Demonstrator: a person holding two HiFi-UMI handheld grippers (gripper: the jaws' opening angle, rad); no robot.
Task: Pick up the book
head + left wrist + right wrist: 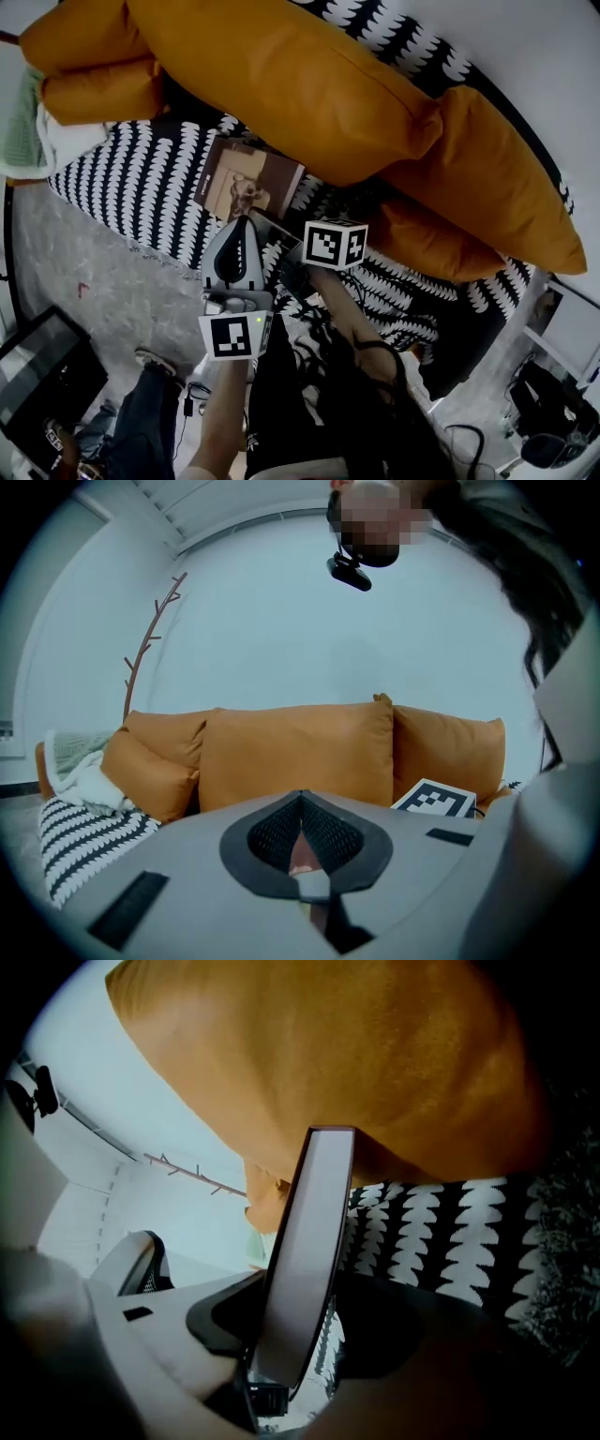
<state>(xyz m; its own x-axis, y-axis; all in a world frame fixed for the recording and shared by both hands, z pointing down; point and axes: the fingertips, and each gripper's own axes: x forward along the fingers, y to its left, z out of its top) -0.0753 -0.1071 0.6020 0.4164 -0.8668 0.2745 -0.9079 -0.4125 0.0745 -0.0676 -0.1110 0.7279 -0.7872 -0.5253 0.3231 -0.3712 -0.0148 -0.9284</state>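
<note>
Grey left hand-held gripper (243, 225), black mesh pads (272, 834), white cube (235, 336) with black square markers, black clothing (281, 412)

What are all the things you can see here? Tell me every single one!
book: one, brown cover, lying on the throw
cushions: several, orange, along the sofa back
throw: one, black with white pattern, over the sofa seat
blanket: one, white and pale green, at the sofa's end
bare branch: one, brown, against the wall behind the sofa
screen: one, dark, on the grey floor
left gripper: one, grey, jaws together, pointing at the sofa
right gripper: one, jaws apart with the book's edge between them
</note>
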